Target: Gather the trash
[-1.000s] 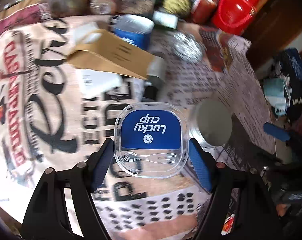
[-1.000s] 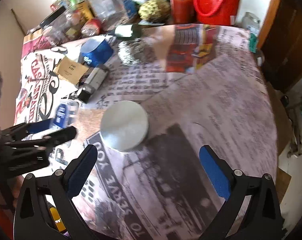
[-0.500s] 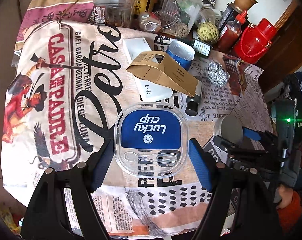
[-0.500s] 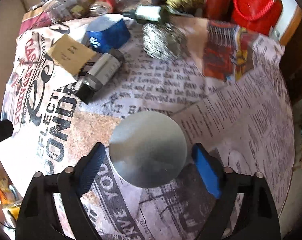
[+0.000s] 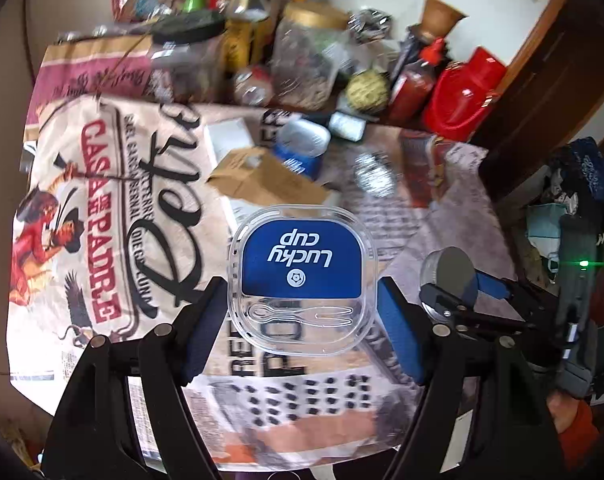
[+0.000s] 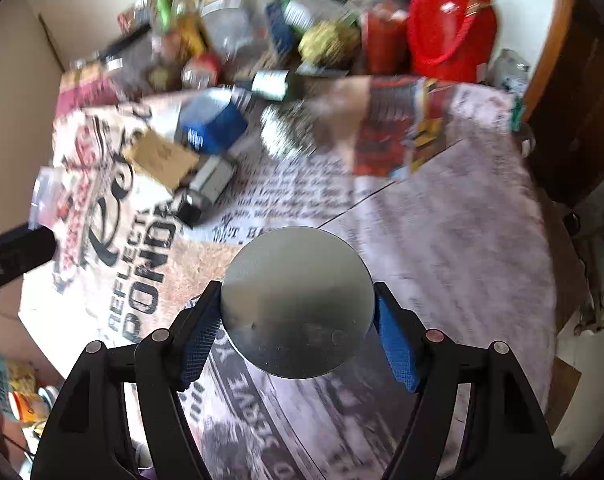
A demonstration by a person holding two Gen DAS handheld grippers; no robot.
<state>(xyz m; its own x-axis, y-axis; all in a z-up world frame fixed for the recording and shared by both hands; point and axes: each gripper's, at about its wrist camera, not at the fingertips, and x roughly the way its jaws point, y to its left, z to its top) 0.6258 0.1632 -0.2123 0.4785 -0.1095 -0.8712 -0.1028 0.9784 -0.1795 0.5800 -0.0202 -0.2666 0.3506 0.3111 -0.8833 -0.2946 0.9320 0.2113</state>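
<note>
Jaws of your right gripper [image 6: 297, 330] have just closed, pinching the round tin [image 6: 297, 304]; your left gripper [image 5: 302, 320] pinches the plastic cup [image 5: 302, 280] across its sides, both above the tabletop [image 6: 442, 220].

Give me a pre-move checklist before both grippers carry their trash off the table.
1. Left gripper holding the clear Lucky cup lid: ok, the lid sits between the blue pads.
2. Right gripper closed on the round metal lid: ok, jaws have just been closing and both pads touch its rim.
3. Metal lid clear of the table: cannot tell.
4. Grippers apart from each other: ok, a gap shows in the left wrist view.
5. Trash bin in sight: not ok, none visible.
6. Trash left: foil ball and cardboard piece remain.
</note>
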